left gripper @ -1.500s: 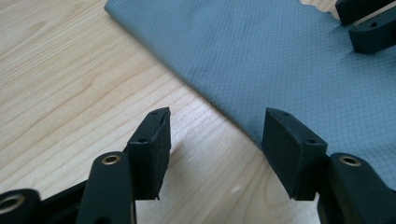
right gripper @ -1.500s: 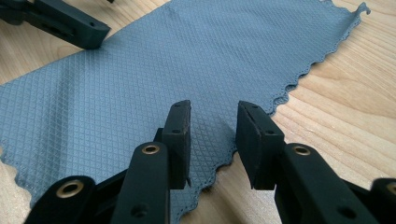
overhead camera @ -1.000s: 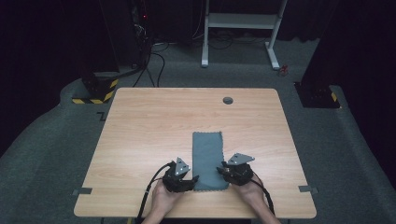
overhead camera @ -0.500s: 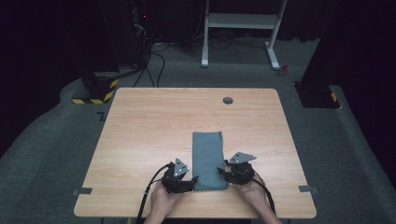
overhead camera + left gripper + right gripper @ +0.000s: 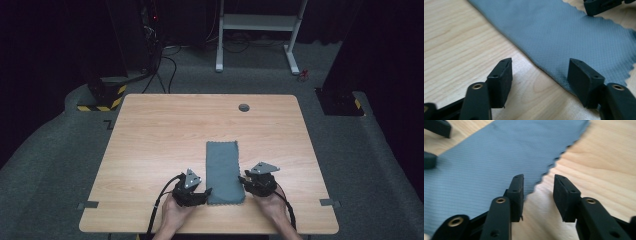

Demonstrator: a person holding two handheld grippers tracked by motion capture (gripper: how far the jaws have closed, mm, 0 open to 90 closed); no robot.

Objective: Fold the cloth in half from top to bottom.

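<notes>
Grey carpet floor (image 5: 60,165), white desk frame (image 5: 260,22), dark surroundings.

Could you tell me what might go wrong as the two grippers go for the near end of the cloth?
1. The cloth lies flat on the table, so either gripper may slide over an edge without catching it.
2. The left gripper stands open across the straight folded side, the right gripper, whose jaws have just been closing, across the zigzag edge; an uneven pinch could skew the cloth.
3. A jaw might catch only the top layer.
</notes>
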